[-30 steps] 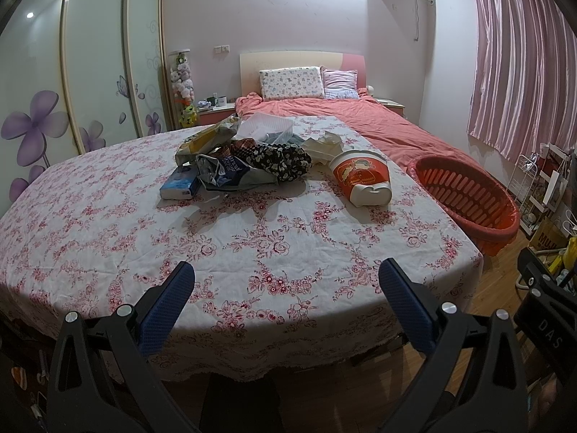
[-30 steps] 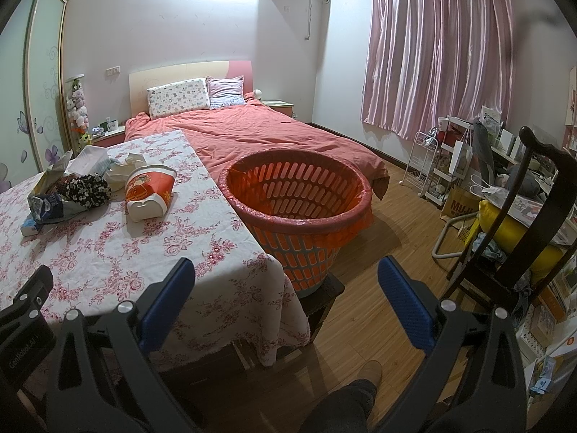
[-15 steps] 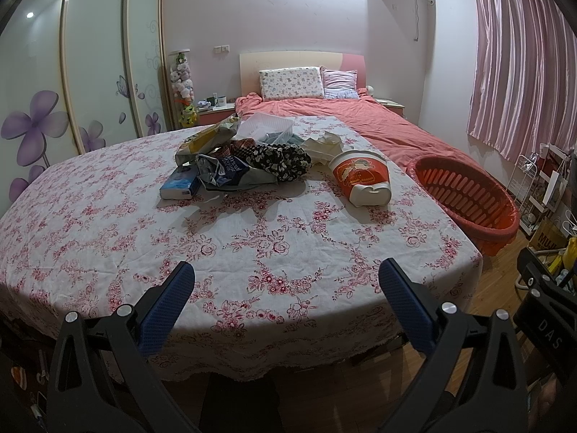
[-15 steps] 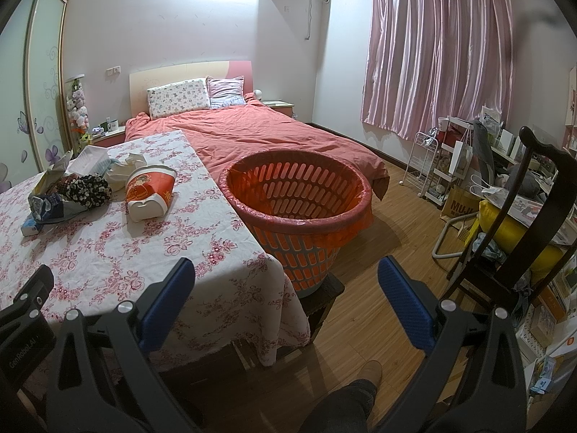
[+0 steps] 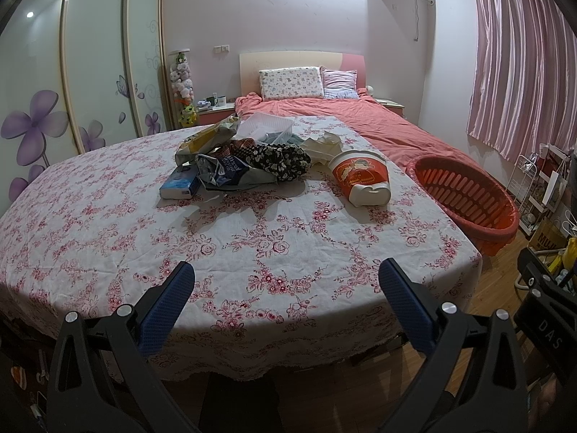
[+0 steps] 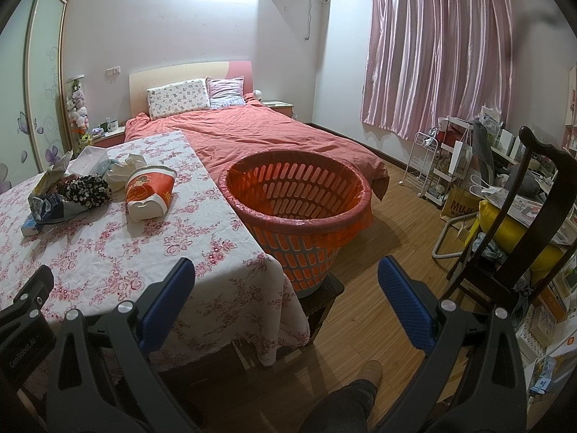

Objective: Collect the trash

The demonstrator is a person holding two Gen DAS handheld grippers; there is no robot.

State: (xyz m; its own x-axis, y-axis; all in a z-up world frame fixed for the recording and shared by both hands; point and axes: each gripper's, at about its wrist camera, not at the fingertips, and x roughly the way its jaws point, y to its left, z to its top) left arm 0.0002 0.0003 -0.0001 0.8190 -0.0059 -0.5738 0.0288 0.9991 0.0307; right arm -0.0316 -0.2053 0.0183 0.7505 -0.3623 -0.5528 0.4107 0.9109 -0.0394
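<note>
Left gripper [image 5: 286, 281]: jaws apart, empty, above the table's [image 5: 252, 252] near edge. Right gripper [image 6: 286, 281]: jaws apart, empty, off the table's right corner. Trash pile [image 5: 238, 160] and tipped paper cup [image 5: 362, 180] lie toward the far edge. Basket [image 6: 299, 213] stands just beside the right edge. Hazard: loose wrappers may scatter or the tablecloth may snag. Near half offers free approach room.

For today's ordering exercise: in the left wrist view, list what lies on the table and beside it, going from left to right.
Blue box → patterned cloth → red cup → orange basket.
</note>
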